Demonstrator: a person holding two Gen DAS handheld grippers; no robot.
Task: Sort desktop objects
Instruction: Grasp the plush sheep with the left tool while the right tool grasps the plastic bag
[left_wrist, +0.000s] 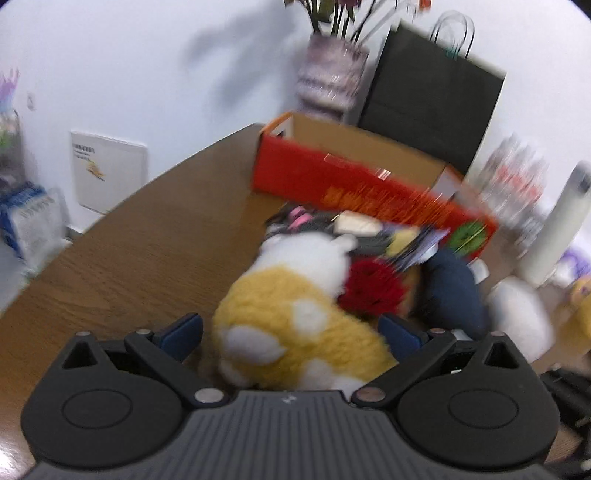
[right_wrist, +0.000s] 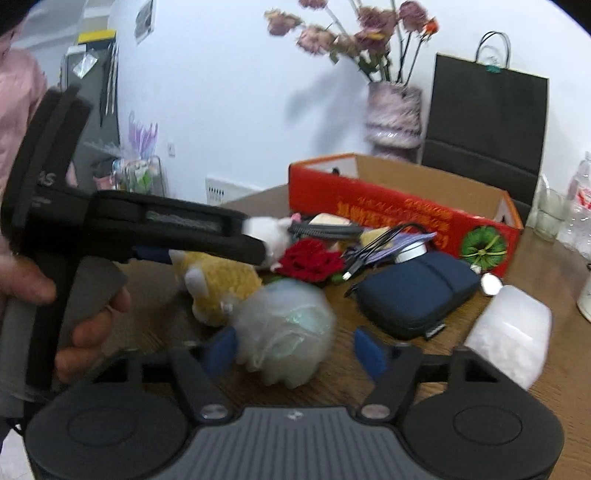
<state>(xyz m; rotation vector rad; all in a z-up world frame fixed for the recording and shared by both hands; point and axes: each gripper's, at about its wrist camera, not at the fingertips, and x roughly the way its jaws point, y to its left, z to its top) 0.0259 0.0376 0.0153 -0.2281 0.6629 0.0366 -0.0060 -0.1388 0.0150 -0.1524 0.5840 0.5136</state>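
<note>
In the left wrist view a yellow-and-white plush toy (left_wrist: 295, 332) lies on the brown table (left_wrist: 129, 258). My left gripper (left_wrist: 291, 332) straddles it with jaws wide and a thin gap on the left side. The right wrist view shows that gripper (right_wrist: 258, 247) from the side, over the plush (right_wrist: 218, 288). My right gripper (right_wrist: 295, 350) is around a pale fluffy mesh ball (right_wrist: 284, 332). Its left pad is at the ball's edge and its right pad stands a little clear. Behind lie a red fabric flower (right_wrist: 310, 258), a navy pouch (right_wrist: 413, 291) and black cables (right_wrist: 384, 240).
A red open cardboard box (right_wrist: 388, 206) stands behind the pile. A white wrapped block (right_wrist: 509, 332) lies at the right. A vase of dried flowers (right_wrist: 395, 114) and a black paper bag (right_wrist: 487, 122) stand by the wall, with a glass (right_wrist: 550, 214) further right. A person's hand (right_wrist: 85, 332) holds the left gripper's handle.
</note>
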